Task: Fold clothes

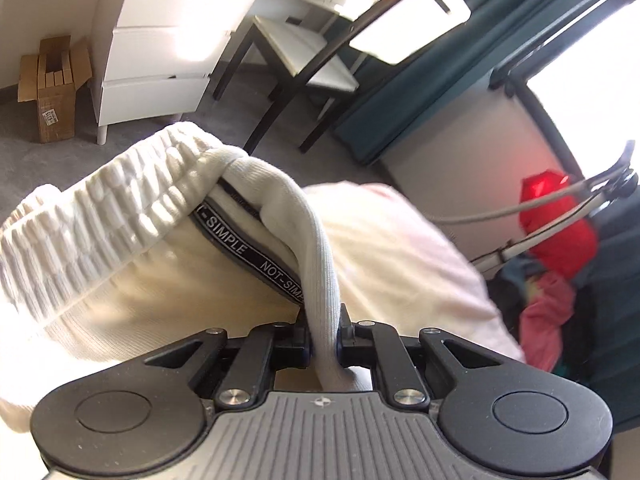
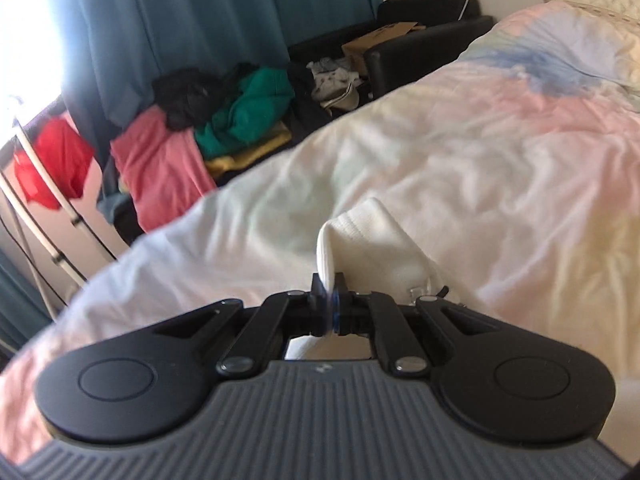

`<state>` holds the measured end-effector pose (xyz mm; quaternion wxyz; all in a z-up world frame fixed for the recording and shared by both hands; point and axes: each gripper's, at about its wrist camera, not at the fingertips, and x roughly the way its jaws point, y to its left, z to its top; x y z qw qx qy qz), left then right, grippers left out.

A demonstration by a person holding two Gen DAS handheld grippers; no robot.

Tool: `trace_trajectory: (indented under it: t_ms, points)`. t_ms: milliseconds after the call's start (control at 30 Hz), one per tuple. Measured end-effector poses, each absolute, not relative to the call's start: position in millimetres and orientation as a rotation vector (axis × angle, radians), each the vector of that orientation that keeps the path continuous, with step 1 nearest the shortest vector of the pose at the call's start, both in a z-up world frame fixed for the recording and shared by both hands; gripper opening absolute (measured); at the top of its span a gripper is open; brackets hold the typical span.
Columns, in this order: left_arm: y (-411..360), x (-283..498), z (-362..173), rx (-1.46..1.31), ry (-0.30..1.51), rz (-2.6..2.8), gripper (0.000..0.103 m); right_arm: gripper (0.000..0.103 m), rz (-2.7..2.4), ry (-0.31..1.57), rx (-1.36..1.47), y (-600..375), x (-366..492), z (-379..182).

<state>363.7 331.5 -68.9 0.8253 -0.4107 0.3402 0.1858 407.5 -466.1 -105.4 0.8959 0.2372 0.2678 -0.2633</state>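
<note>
a: your left gripper (image 1: 325,334) is clenched on a thick fold of the cream garment (image 1: 120,248); the cloth runs up from between the jaws to a ribbed elastic waistband (image 1: 100,196), and a dark tape printed "not-simple" (image 1: 256,256) shows inside it.

b: and your right gripper (image 2: 331,304)?

a: clamped tight on a ribbed corner of the same cream garment (image 2: 372,240); the fabric stands up from the jaws in a small peak, above the bed (image 2: 500,140).

b: where does the garment sit against the bed?

a: you hold it raised over the pale, tie-dyed cover; in the left wrist view it hangs in front of the bed edge, with the white drawers (image 1: 160,52) and the dark-legged chair (image 1: 304,60) beyond, on the grey carpet.

b: anything beside the bed?

a: past its far edge lies a heap of clothes (image 2: 208,136), pink, green and black, before the teal curtain (image 2: 200,12); a red cloth (image 2: 52,164) hangs on a white rack further left; both views are blurred.
</note>
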Motion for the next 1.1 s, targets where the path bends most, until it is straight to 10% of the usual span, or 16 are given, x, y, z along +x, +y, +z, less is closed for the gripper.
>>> trace_trajectory:
  t_ms: [100, 200, 367, 433, 1100]
  points:
    - [331.5, 352.6, -76.9, -0.869, 0.699, 0.353, 0.016, 0.01, -0.53, 0.557, 0.498, -466.0, 409.9, -111.3]
    - [330.2, 334.0, -71.8, -0.863, 0.658, 0.309, 0.043, 0.016, -0.486, 0.548, 0.546, -470.6, 401.7, -100.3]
    - [324.8, 280.3, -47.7, -0.836, 0.584, 0.231, 0.067, 0.057, -0.411, 0.491, 0.606, -472.0, 350.6, -70.1]
    - [315.8, 250.5, -38.9, -0.833, 0.55, 0.198, 0.081, 0.059, -0.385, 0.466, 0.602, -468.8, 320.3, -62.9]
    - [301.6, 127.6, -129.1, -1.276, 0.478, 0.233, 0.088, 0.059, -0.068, 0.595, 1.117, -439.9, 217.3, -163.5]
